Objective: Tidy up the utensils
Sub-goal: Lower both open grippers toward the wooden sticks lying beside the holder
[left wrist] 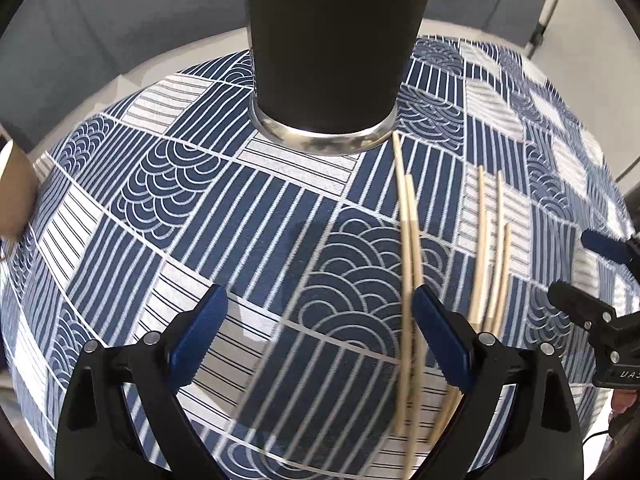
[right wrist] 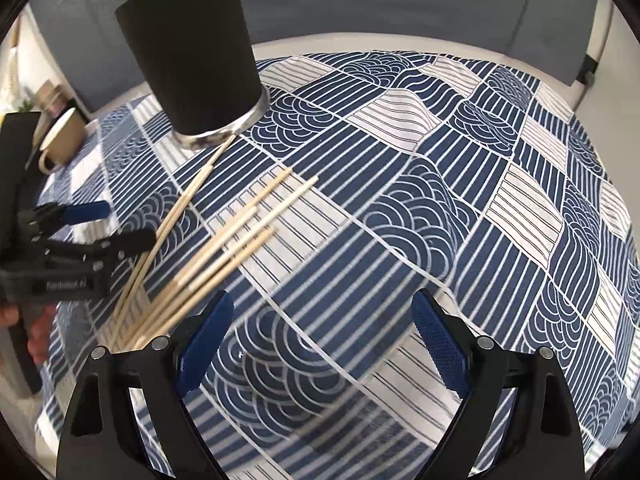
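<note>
A counter covered with a blue-and-white patterned cloth [right wrist: 400,184] fills most of both views, with a grey wall seen behind it. A black holder cup [left wrist: 326,40] with a shiny metal base is stood upright on the cloth toward the far edge, and a few pale stick tips can be spotted poking out of its top in the right wrist view. The wooden chopsticks [right wrist: 224,236] are scattered flat on the cloth in a loose fan in front of the cup; the longest one is laid with its tip touching or just short of the cup's metal base, hard to call. The left hand-held gripper [left wrist: 320,332] is held above the cloth with its jaws spread wide and nothing pinched; a couple of chopsticks are seen right beside its right blue pad, passing under it. The right hand-held gripper [right wrist: 322,340] is also spread wide and empty, with the bundle's near ends lying just off its left finger, outside the gap. A tan mug [right wrist: 60,140] is parked far left, well away from everything.
</note>
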Available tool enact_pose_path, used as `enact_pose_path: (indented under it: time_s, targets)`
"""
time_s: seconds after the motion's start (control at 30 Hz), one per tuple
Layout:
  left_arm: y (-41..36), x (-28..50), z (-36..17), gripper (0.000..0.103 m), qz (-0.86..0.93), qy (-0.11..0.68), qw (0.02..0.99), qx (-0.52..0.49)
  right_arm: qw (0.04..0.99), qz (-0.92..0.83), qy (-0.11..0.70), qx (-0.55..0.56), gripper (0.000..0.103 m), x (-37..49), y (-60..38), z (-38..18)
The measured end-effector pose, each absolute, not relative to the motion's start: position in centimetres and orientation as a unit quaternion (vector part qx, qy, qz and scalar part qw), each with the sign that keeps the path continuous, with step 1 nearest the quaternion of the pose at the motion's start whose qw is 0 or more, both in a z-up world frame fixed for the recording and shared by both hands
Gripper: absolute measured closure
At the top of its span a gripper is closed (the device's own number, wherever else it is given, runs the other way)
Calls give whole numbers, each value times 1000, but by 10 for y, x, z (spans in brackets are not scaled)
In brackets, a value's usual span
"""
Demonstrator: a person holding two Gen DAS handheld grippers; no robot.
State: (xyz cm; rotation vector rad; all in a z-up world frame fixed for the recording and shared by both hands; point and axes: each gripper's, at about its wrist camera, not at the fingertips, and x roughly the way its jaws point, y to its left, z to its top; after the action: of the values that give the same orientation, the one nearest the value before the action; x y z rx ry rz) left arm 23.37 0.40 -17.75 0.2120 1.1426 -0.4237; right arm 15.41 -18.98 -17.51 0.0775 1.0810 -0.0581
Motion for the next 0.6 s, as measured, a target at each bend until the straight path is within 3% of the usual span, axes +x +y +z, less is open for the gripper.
enact_pose_path:
  time_s: [0.33, 0.6]
  targets:
    - [-3, 237, -182, 7, -206, 529, 811, 143, 839, -64, 534, 84, 17, 175, -178, -191]
    - [-2, 243, -182, 9, -183, 545, 809, 124, 812, -109, 565, 100, 12, 185, -179, -193]
